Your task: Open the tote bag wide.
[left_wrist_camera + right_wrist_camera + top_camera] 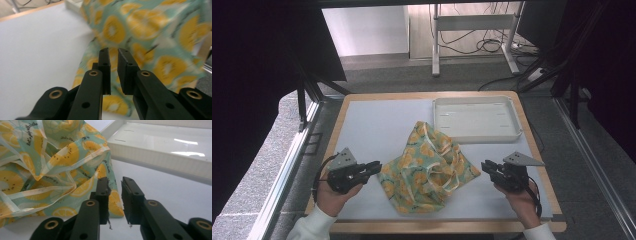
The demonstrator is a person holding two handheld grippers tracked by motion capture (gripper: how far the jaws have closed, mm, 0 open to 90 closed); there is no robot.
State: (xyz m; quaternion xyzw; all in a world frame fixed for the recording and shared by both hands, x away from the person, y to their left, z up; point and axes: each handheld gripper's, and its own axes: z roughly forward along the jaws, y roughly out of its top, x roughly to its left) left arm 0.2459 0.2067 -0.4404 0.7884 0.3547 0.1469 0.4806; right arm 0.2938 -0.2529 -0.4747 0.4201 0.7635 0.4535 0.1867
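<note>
A crumpled cloth bag of mint-green fabric with a yellow lemon print and pale straps (428, 169) lies in the middle of the light blue-grey surface (372, 130), between the two hands. The left tool (376, 167) is at the bag's left edge. Its jaws stand close together with a narrow gap, and I cannot tell if they already pinch the fabric, because the gripper's own picture is blurred there. The right tool (485, 166) is beside the bag's right corner; its jaws are also nearly closed, but they seem to hold nothing, since the cloth (50, 170) lies just to the side of them.

I think the risk is a pull from one side only. If the left tool lifts while the right one has missed the corner, the bag will drag and bunch more. A loose strap may also catch on a jaw.

The shallow white plastic tray (476, 134) stands behind the bag, near but apart, and it is empty.
</note>
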